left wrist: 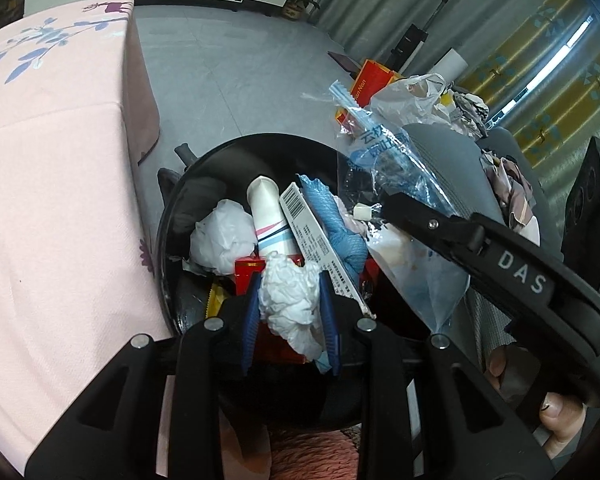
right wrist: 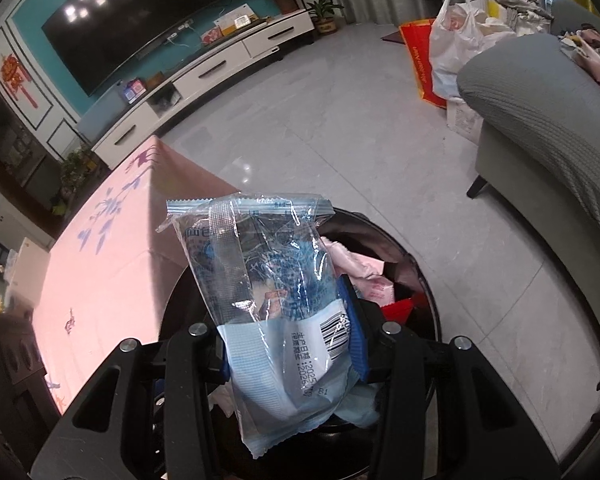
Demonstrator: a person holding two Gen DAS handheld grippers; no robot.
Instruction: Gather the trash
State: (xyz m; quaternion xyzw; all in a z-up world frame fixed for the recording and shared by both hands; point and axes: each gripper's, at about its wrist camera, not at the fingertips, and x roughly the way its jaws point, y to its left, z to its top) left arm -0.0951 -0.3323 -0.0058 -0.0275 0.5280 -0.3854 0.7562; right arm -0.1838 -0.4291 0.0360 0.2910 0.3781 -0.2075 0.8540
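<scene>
**A:** ok so going L to R. Pink tablecloth table (left wrist: 60,160) on the far left, black trash bin (left wrist: 172,216) just beside it, already pretty full: white wad, a paper tube, a barcode box, blue cloth, red wrapper. What goes wrong from here imo?

**B:** Overfill mostly. The pile sits near rim height, so anything dropped on top could roll off toward the table side or onto the floor. Also both grippers crowd the same opening, and the right gripper (left wrist: 384,196) crosses in front of the left cam, so a bump btw the two could knock stuff loose.

**A:** fingers?

**B:** Left gripper (left wrist: 290,304) is clamped on a crumpled white tissue (left wrist: 288,300), blue pads (left wrist: 252,312) pressing both sides, narrow gap, held right over the bin contents. Tissue is soft, so it may cling to a pad on release.

**A:** and the right?

**B:** Right-wrist view: that gripper (right wrist: 292,344) pinches a clear plastic wrapper (right wrist: 260,272) low near its barcode end, jaws partly closed, wrapper standing up above the bin (right wrist: 428,280). It's light and floppy, so it could drift wide of the rim. Grey sofa (right wrist: 540,120) sits off to the right.
</scene>
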